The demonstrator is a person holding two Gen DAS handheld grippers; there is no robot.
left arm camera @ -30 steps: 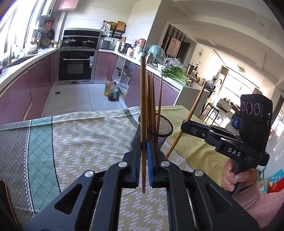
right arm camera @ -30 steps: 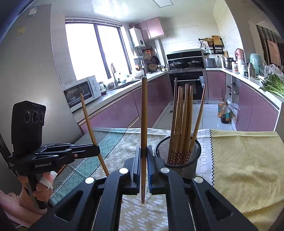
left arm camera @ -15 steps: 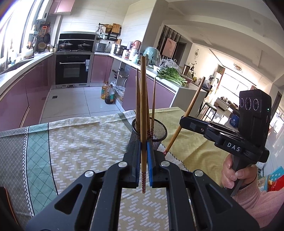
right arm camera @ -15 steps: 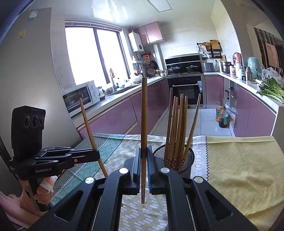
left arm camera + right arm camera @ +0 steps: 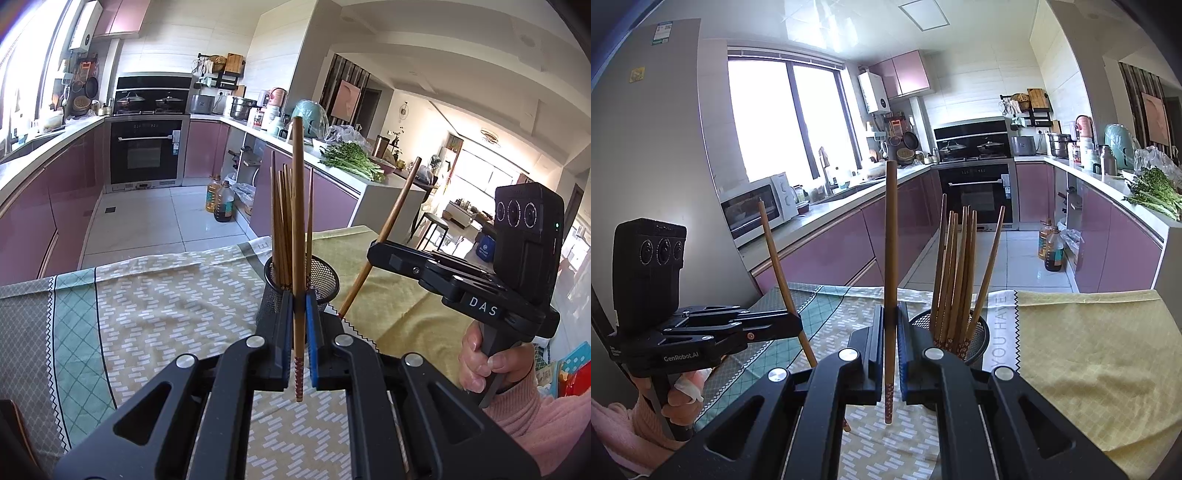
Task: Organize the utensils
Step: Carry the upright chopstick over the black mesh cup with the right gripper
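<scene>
A black mesh holder (image 5: 325,275) stands on the table with several brown chopsticks (image 5: 282,221) upright in it; it also shows in the right wrist view (image 5: 977,334). My left gripper (image 5: 298,314) is shut on one upright chopstick (image 5: 297,206), just in front of the holder. My right gripper (image 5: 890,325) is shut on another upright chopstick (image 5: 891,236), left of the holder. Each gripper shows in the other's view, the right gripper (image 5: 384,254) and the left gripper (image 5: 792,323), each with its chopstick tilted.
The table has a patterned green and cream cloth (image 5: 166,295) and a yellow cloth (image 5: 1089,350). Behind are purple kitchen cabinets (image 5: 831,254), an oven (image 5: 146,151), oil bottles on the floor (image 5: 221,201) and greens on the counter (image 5: 349,157).
Both grippers have risen and moved a little closer to the holder, each still holding its chopstick upright. The holder has not moved.
</scene>
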